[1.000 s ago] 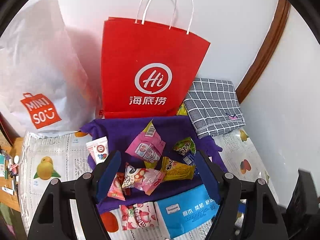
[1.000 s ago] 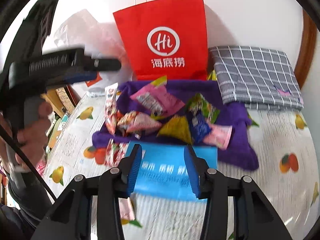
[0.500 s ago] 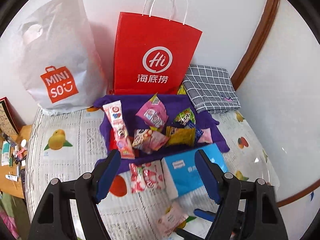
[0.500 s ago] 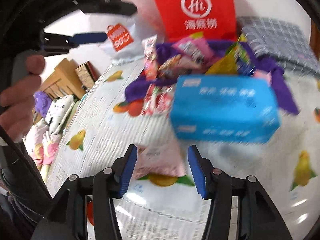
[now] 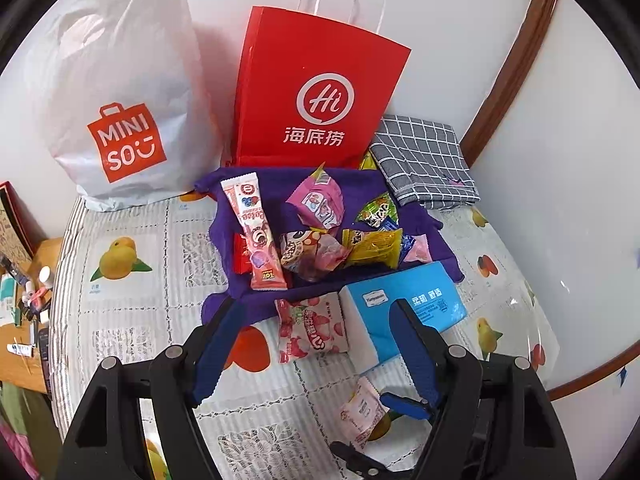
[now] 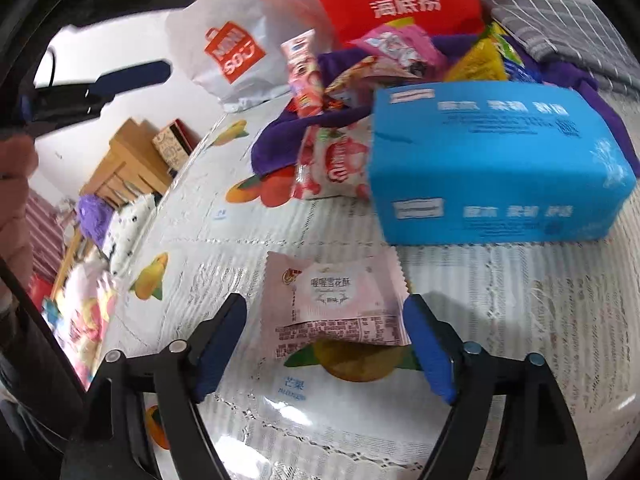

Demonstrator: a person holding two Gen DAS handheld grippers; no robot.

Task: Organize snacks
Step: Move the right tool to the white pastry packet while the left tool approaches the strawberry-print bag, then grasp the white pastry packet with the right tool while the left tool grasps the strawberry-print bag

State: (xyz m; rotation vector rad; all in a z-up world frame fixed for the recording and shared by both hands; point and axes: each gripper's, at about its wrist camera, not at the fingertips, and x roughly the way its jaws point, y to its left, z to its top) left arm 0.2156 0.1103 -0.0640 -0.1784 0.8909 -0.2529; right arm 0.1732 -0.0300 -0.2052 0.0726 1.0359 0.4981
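Note:
Several snack packets (image 5: 316,224) lie piled on a purple cloth (image 5: 256,200) in front of a red paper bag (image 5: 316,96). A strawberry packet (image 5: 310,328) and a blue tissue box (image 5: 404,312) lie just before the cloth. A pale pink snack packet (image 6: 332,300) lies flat on the tablecloth. My right gripper (image 6: 324,344) is open with its blue fingers on either side of this packet, low over the table; it also shows in the left wrist view (image 5: 376,428). My left gripper (image 5: 316,344) is open and empty, held above the table.
A white Miniso bag (image 5: 120,92) stands left of the red bag. A folded grey checked cloth (image 5: 424,160) lies at the back right. The table has a fruit-print cover (image 5: 132,300). A wooden side table (image 5: 20,320) with small items stands to the left.
My left gripper has pulled back and up from the pile. My right gripper has dropped low, away from the tissue box, and opened wider around the pale pink packet.

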